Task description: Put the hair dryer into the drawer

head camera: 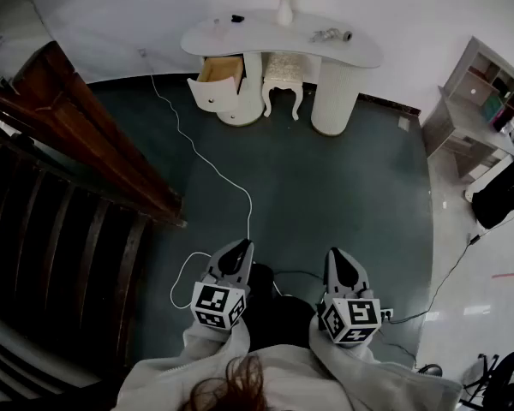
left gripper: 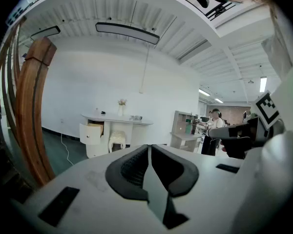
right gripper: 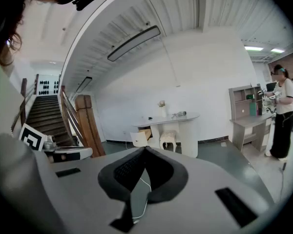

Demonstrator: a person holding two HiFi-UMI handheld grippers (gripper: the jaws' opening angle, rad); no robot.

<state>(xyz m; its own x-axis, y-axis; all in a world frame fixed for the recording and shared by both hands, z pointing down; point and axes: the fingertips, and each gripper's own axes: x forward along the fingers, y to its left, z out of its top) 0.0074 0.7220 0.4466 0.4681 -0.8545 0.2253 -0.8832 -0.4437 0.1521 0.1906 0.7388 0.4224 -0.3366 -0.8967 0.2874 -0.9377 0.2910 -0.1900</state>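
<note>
Bottom centre of the head view, left gripper [head camera: 237,251] and right gripper [head camera: 340,259] both have jaws together, empty; hair dryer [head camera: 330,34] on dressing table [head camera: 257,38] top centre, drawer [head camera: 212,92] open

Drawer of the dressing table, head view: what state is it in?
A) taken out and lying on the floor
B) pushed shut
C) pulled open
C: the drawer stands pulled out from the left pedestal of the white dressing table, with its wooden inside showing.
</note>
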